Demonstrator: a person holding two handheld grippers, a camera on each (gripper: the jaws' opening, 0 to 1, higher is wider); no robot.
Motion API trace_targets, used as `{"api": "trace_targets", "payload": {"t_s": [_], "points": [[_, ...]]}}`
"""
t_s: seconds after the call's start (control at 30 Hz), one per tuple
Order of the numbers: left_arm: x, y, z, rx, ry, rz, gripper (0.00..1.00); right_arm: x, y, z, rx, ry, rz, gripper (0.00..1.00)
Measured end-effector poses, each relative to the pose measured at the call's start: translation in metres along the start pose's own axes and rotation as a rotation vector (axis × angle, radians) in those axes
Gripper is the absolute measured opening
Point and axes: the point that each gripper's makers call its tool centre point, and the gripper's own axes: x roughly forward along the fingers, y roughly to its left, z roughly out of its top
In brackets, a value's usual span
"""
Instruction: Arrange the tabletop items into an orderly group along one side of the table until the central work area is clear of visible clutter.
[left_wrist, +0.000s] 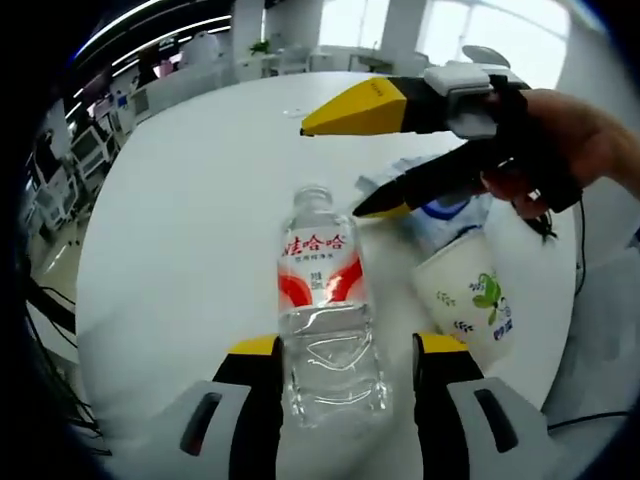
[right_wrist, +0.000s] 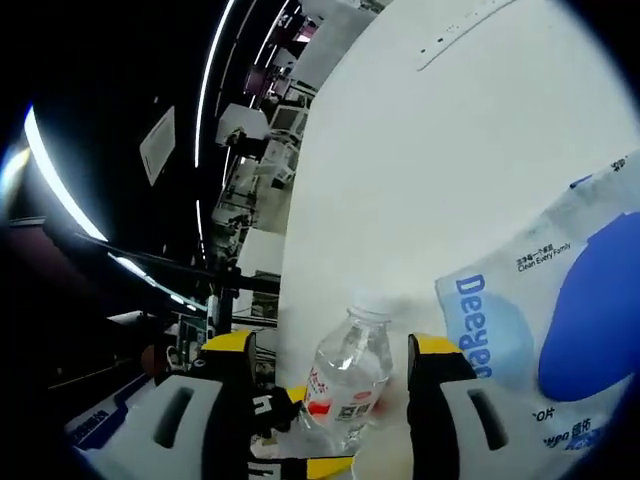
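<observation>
A clear water bottle (left_wrist: 325, 320) with a red and white label stands on the white table (left_wrist: 190, 200). My left gripper (left_wrist: 347, 345) is open, its jaws on either side of the bottle's lower half, with a small gap on the right. My right gripper (left_wrist: 328, 170), held by a hand (left_wrist: 580, 140), comes in from the right. It is open, its yellow tips near the bottle's cap. In the right gripper view the bottle (right_wrist: 350, 375) lies just ahead of the open right gripper (right_wrist: 332, 345). A white paper cup (left_wrist: 470, 295) with a green print stands right of the bottle.
A blue and white wipes packet (right_wrist: 560, 320) lies on the table (right_wrist: 400, 150) beside the bottle, and shows behind the cup as the packet (left_wrist: 440, 205). The table's far half is bare white. Office desks and chairs (left_wrist: 90, 130) stand beyond its edge.
</observation>
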Motion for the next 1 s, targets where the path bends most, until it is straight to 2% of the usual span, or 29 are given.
{"api": "trace_targets", "payload": {"t_s": [0.07, 0.13, 0.3, 0.43, 0.63, 0.83, 1.0], "points": [[0.0, 0.003, 0.0, -0.006, -0.001, 0.005, 0.41, 0.002, -0.001, 0.001, 0.026, 0.004, 0.017, 0.58], [0.0, 0.004, 0.0, -0.02, -0.003, 0.0, 0.41, 0.003, 0.0, 0.004, 0.064, -0.006, 0.033, 0.58], [0.002, 0.002, 0.0, 0.025, 0.003, 0.013, 0.41, 0.006, -0.003, 0.004, 0.064, 0.001, 0.033, 0.52], [0.003, 0.004, 0.001, 0.004, -0.009, 0.018, 0.4, 0.01, -0.003, 0.004, 0.078, 0.001, 0.039, 0.52], [0.003, 0.003, 0.001, -0.017, -0.053, 0.026, 0.39, 0.017, -0.009, 0.003, 0.101, 0.004, 0.039, 0.45], [0.004, 0.004, 0.002, -0.02, -0.071, 0.024, 0.39, 0.023, -0.013, 0.006, 0.114, 0.0, 0.039, 0.4], [0.003, 0.003, 0.003, -0.024, -0.083, 0.021, 0.39, 0.027, -0.018, 0.011, 0.117, -0.01, 0.025, 0.32]]}}
